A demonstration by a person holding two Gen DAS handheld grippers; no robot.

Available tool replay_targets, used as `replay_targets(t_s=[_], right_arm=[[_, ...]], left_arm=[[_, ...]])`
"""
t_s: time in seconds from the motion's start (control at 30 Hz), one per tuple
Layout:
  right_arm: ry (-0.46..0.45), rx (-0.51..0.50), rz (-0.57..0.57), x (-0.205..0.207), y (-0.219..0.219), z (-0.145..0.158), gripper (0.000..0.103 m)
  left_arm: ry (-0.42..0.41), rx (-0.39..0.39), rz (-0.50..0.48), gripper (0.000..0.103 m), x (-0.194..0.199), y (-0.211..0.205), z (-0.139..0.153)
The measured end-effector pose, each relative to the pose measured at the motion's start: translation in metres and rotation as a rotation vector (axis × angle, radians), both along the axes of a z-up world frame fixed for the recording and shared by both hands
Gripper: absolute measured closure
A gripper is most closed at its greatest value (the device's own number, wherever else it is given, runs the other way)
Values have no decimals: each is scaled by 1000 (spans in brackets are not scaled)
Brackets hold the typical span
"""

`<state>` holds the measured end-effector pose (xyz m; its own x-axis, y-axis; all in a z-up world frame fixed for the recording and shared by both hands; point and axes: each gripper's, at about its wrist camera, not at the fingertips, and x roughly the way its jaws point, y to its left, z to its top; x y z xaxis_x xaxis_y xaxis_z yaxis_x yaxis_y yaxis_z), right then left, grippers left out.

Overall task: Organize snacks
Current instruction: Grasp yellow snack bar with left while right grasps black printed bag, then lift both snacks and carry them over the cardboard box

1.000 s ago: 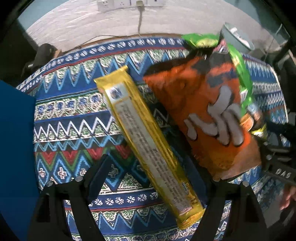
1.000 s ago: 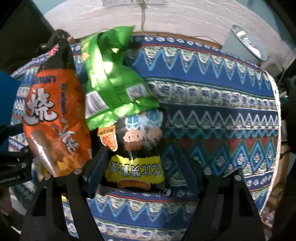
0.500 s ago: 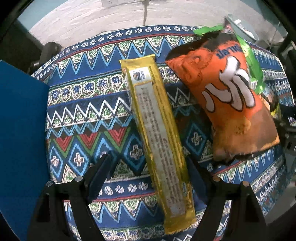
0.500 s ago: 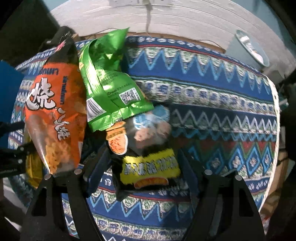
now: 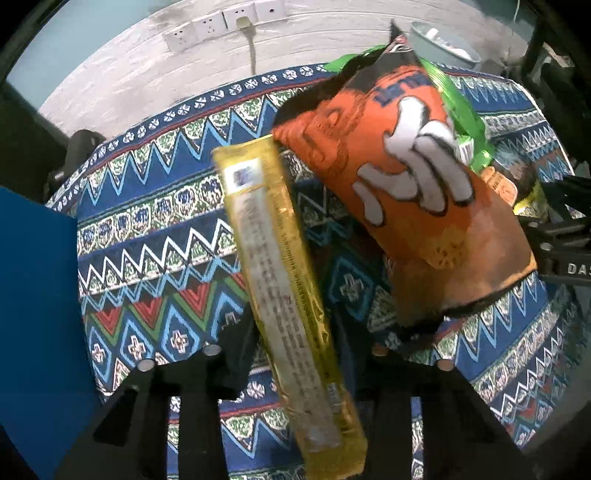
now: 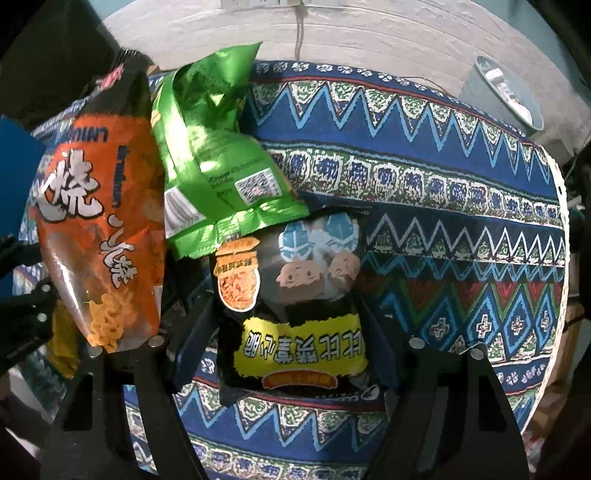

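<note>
A long yellow snack pack [image 5: 284,295] lies lengthwise on the patterned cloth, running between the open fingers of my left gripper [image 5: 295,373]. An orange chip bag [image 5: 402,192] lies to its right, also in the right wrist view [image 6: 99,229]. A green bag [image 6: 210,155] overlaps a black snack bag with a yellow label [image 6: 295,306]. The black bag sits between the open fingers of my right gripper [image 6: 288,354]. Neither gripper is closed on anything.
A patterned blue cloth [image 6: 443,221] covers the round table. A blue box side [image 5: 37,314] stands at the left. A grey-green bin [image 6: 506,96] stands behind the table by the white wall with power sockets [image 5: 225,22].
My left gripper has dropped closer over the yellow pack, which now reaches further between the fingers. My right gripper has moved closer to the black bag.
</note>
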<state>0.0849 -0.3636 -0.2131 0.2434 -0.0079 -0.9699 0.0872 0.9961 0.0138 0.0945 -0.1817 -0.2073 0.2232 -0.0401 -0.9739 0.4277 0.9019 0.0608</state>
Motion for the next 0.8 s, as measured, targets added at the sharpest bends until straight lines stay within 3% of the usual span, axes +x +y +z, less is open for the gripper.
replay_targets(t_s=[0.07, 0.3, 0.57, 0.8], right_arm=[[3, -26, 8, -7, 8, -2, 34], [28, -41, 20, -18, 21, -1, 38], [66, -21, -5, -52, 27, 8, 39], [41, -23, -19, -88, 36, 30, 39]], left_arm=[[-9, 12, -13, 69, -6, 0, 1], [-13, 15, -31, 74, -26, 23, 8], [-11, 14, -40, 74, -44, 38, 15], [-42, 2, -49, 74, -67, 48, 36]])
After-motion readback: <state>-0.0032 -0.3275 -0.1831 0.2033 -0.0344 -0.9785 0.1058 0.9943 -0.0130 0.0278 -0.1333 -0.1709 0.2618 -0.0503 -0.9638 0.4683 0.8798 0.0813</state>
